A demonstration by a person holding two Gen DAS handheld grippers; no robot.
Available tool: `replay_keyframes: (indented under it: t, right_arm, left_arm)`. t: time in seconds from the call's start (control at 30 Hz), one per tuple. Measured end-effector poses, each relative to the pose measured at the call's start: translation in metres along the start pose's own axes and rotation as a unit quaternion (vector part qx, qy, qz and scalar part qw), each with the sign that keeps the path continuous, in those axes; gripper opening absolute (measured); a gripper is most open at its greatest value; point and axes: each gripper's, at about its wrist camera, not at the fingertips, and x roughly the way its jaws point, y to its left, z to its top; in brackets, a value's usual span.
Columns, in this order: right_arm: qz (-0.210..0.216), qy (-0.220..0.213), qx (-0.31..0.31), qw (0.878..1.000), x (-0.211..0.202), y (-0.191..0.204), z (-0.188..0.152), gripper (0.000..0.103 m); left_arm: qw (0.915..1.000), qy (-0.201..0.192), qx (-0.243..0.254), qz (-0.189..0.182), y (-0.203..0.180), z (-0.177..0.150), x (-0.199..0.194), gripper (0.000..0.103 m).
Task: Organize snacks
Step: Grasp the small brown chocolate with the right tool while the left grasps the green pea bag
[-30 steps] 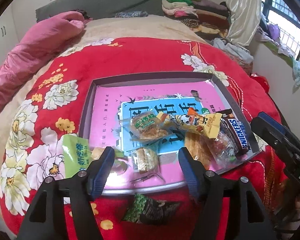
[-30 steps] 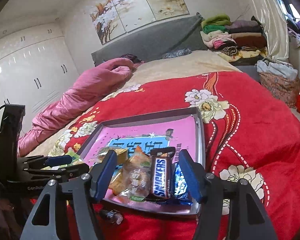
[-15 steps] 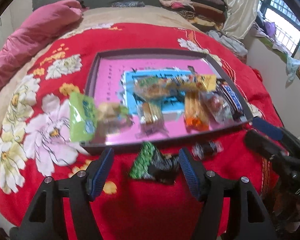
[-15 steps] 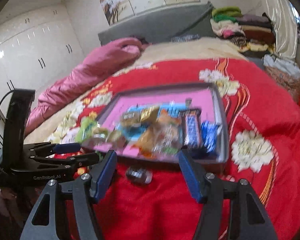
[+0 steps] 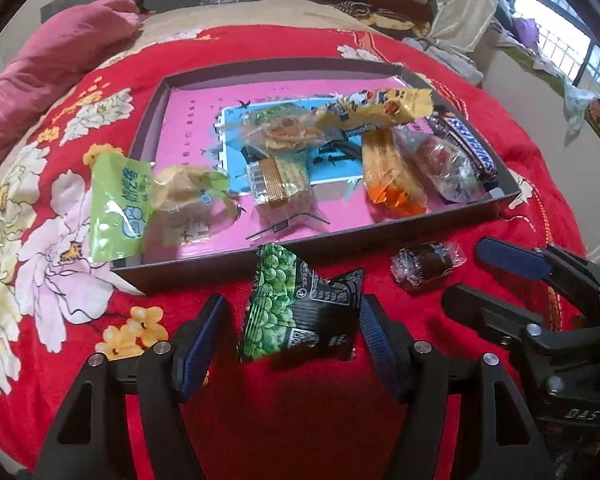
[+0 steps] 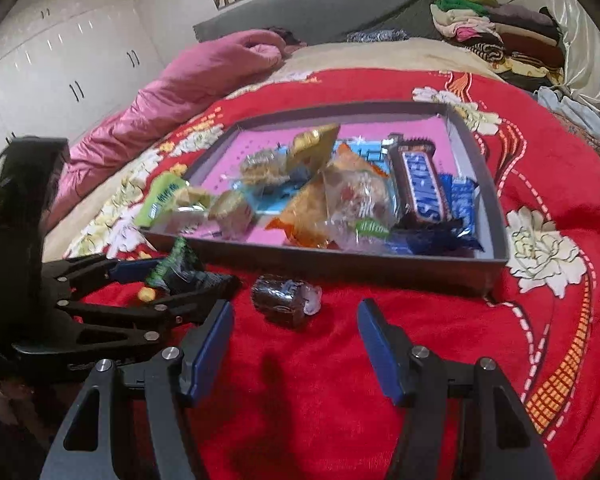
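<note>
Two snacks lie outside the tray on the red floral bedspread [image 5: 300, 420]: a green-and-black pea packet [image 5: 300, 312] and a small dark wrapped sweet [image 5: 424, 266]. The pea packet rests just in front of the tray's near wall, between the spread fingers of the left gripper [image 5: 292, 340]; its jaws are released, with a gap on either side of the packet. The dark sweet [image 6: 286, 300] lies to the right of the packet, just ahead of the right gripper [image 6: 294, 334], whose jaws are also released and hold nothing.

Beyond both, the shallow grey tray [image 5: 204, 270] with a pink and blue lining holds the other snacks. A light green packet [image 5: 118, 204] hangs over its left wall beside a pale wrapped cake [image 5: 184, 204]. Toward the middle are a clear-wrapped biscuit block [image 5: 280, 184] and a clear bag of crackers [image 5: 284, 130], with a yellow packet [image 5: 380, 112] behind. At the right lie an orange packet [image 5: 392, 176], a clear-wrapped reddish sweet [image 5: 440, 160] and a Snickers bar [image 6: 422, 188], with a blue wrapper [image 6: 460, 204] next to it.

A pink quilt [image 6: 188, 80] and folded clothes [image 6: 496, 36] lie farther up the bed.
</note>
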Motion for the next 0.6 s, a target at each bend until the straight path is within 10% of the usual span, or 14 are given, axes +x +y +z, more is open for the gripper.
replay_keyframes:
  t: [0.6]
  right_arm:
    - [0.026, 0.008, 0.007, 1.0, 0.024, 0.0, 0.003, 0.037]
  left_arm:
    - [0.9994, -0.009, -0.022, -0.026, 0.02, -0.002, -0.011, 0.044]
